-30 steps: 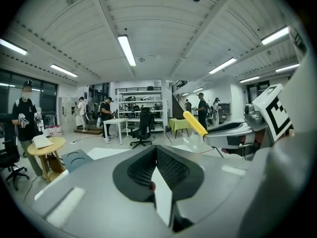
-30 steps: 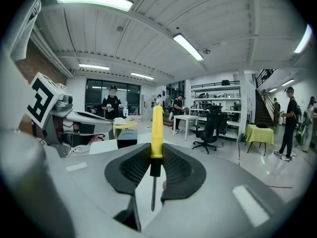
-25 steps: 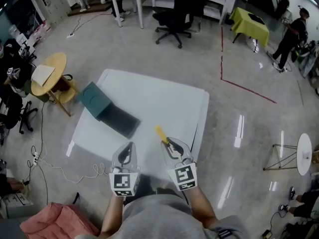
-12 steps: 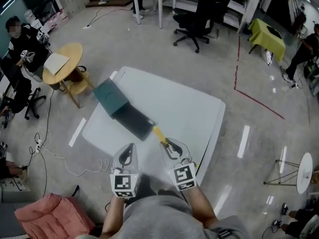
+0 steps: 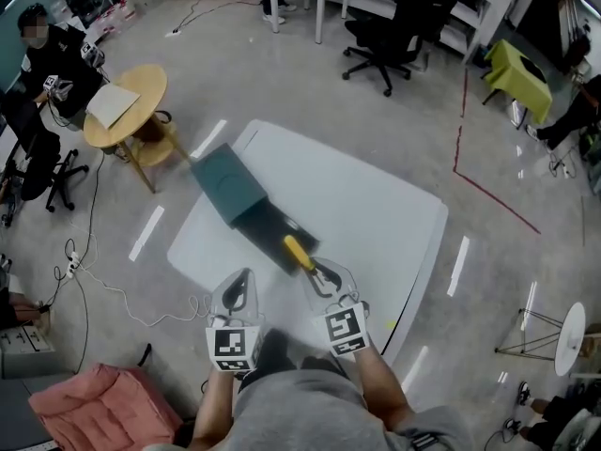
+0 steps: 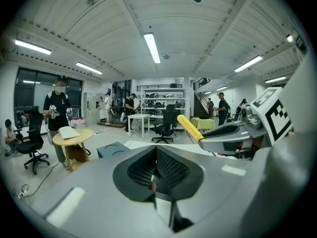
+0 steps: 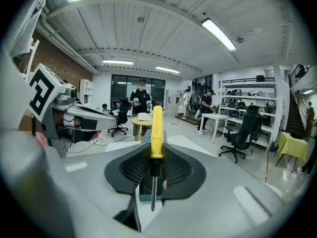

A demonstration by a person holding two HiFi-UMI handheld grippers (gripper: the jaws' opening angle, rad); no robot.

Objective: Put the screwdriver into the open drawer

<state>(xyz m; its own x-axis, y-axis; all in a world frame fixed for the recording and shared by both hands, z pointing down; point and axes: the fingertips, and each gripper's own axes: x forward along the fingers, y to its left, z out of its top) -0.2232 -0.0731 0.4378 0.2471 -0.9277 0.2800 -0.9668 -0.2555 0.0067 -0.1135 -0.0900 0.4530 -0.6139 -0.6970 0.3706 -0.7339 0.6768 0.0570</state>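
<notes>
Screwdriver (image 7: 157, 133) with fat yellow handle and thin dark metal tip, pinched at its dark neck between the jaws of the right gripper (image 5: 322, 276). Handle poking forward over the near end of the open drawer (image 5: 268, 225). Right gripper tilted a little down, just short of the drawer. Left gripper (image 5: 238, 295) alongside, farther from the drawer, jaws pressed together on nothing.

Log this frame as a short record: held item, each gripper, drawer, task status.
held item: screwdriver, yellow handle pointing forward
right gripper: shut on the screwdriver
left gripper: shut, empty
drawer: open, pulled from green cabinet on white table
task status: screwdriver not yet in drawer; handle overlaps its near corner in head view
</notes>
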